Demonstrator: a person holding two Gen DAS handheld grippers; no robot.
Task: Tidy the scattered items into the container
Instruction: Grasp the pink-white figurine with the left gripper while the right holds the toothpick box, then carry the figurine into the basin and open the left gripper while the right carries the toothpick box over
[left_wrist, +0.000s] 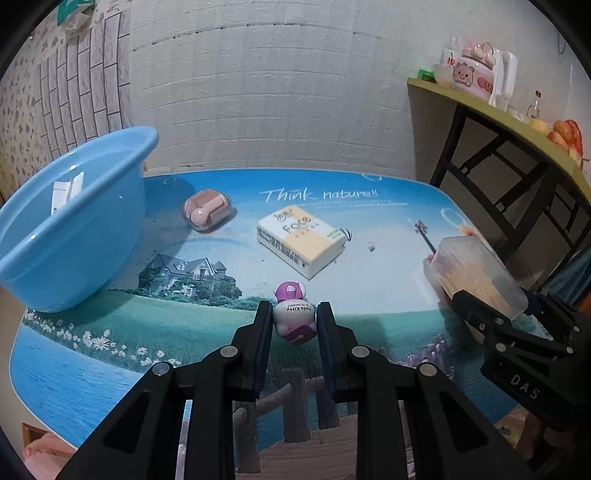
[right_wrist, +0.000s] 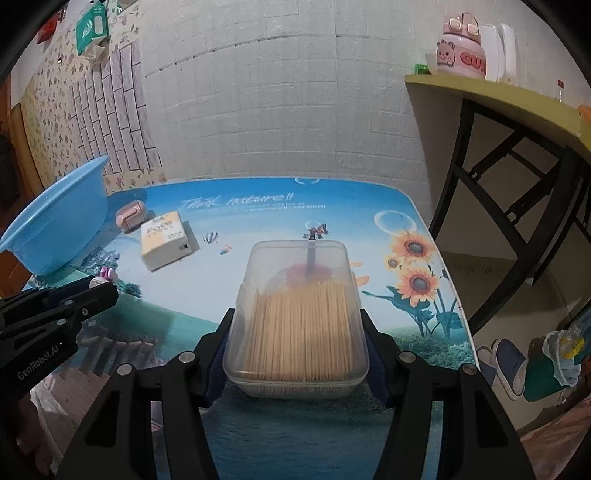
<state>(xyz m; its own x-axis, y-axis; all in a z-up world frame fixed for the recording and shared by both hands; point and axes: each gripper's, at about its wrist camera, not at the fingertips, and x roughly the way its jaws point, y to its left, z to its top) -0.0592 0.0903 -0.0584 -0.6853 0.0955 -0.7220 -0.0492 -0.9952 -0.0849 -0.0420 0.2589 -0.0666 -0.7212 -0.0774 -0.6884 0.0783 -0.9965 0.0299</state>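
Left gripper (left_wrist: 294, 319) fingers clamp Hello Kitty bottle (left_wrist: 294, 317) – right gripper (right_wrist: 297, 332) fingers hold toothpick box (right_wrist: 297, 317)

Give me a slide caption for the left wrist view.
Left gripper clamps a Hello Kitty bottle above the printed tabletop, blue basin waiting to its left.

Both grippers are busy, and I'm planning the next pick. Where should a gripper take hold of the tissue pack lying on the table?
Grip the tissue pack across its two long side faces, coming down from above. It lies flat with its broad face up, so the narrower width probably fits between the fingers, and nothing crowds its sides.
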